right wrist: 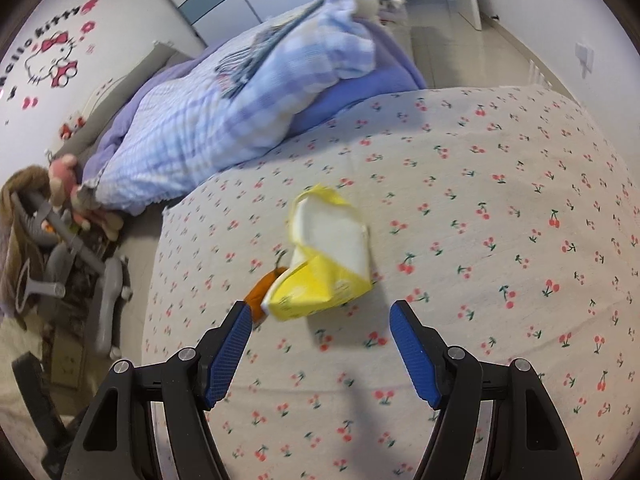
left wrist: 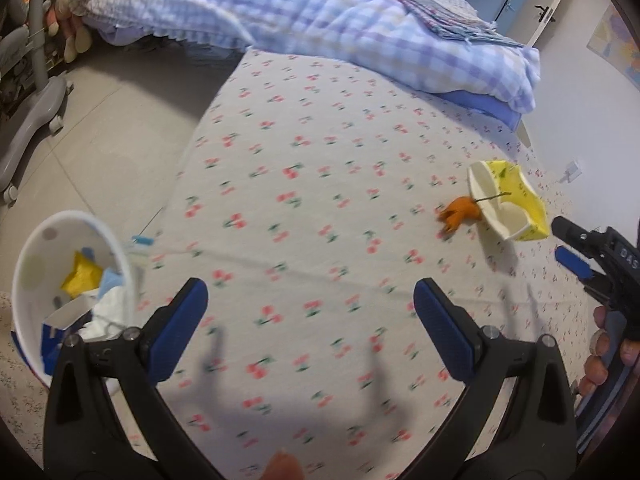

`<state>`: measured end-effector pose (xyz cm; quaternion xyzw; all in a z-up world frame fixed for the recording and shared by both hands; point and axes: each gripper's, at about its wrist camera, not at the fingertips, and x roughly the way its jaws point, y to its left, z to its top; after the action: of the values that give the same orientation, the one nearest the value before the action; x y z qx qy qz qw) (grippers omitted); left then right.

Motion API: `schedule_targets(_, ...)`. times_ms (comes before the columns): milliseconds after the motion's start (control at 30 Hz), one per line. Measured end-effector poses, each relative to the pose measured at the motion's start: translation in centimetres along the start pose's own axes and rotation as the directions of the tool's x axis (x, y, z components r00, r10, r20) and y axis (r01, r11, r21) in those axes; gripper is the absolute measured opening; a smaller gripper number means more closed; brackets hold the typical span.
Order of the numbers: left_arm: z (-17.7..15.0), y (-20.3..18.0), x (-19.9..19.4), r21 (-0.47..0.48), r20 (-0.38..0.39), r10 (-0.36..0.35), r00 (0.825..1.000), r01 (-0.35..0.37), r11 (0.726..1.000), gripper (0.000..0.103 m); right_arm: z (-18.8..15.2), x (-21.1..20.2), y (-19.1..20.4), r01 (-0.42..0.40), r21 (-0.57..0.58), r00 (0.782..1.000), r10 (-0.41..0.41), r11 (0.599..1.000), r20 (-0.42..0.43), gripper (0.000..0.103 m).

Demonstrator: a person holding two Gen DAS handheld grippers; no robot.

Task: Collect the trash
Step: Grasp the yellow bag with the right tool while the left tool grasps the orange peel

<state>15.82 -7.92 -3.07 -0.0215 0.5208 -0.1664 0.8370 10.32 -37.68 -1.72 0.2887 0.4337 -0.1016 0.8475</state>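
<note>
Blue-padded, my right claw point(right wrist: 320, 344) hangs wide open and empty just short of the crushed yellow carton point(right wrist: 320, 264) on the cherry-print bed point(right wrist: 500, 208); orange peel point(right wrist: 260, 294) touches it. My left claw point(left wrist: 310, 328) gapes empty beside the trash-filled bin point(left wrist: 28, 308).

You are in a home bedroom, most likely a child's. A bed point(right wrist: 500, 160) covered in a pale sheet printed with red cherries fills both views. At its far edge lies a bunched blue-and-lilac checked quilt point(right wrist: 224, 108). A Hello Kitty sticker point(right wrist: 50, 58) decorates the wall beyond it. Soft toys point(right wrist: 66, 188) are heaped by the bed's far left corner, beside a grey wheeled stand point(left wrist: 34, 92) on a pale tiled floor point(left wrist: 116, 128).
</note>
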Motion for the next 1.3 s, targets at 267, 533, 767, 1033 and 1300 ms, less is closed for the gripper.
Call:
schedule_targets(267, 2.0, -3.4, 2.0, 0.096, 0.032, -0.009, 0.999, 0.006, 0.995, 0.102, 1.9, 1.9, -1.0, -0.095, -0.018, 0.994, 0.096, 0.995, 0.043, 0.064)
schedule_targets(533, 3.1, -6.6, 5.2, 0.194, -0.021, -0.036, 0.999, 0.040, 0.980, 0.089, 1.9, 4.4, -1.2, -0.088, -0.061, 0.996, 0.088, 0.994, -0.004, 0.020)
schedule_targets(767, 3.8, -9.7, 6.7, 0.247, -0.057, -0.104, 0.993, 0.115, 0.962, 0.074, 2.1, 1.5, -4.6, -0.064, -0.017, 0.998, 0.064, 0.998, 0.005, 0.012)
schedule_targets(1033, 4.3, -13.3, 8.7, 0.338, -0.066, -0.131, 0.989, 0.146, 0.930, 0.057, 1.9, -2.4, -7.6, -0.027, -0.019, 0.999, 0.028, 0.999, 0.040, 0.012)
schedule_targets(1300, 4.5, -13.4, 10.0, 0.293, -0.078, -0.128, 0.989, 0.146, 0.945, 0.019, 1.1, -3.4, -9.0, -0.010, -0.024, 1.000, 0.010, 1.000, 0.013, 0.012)
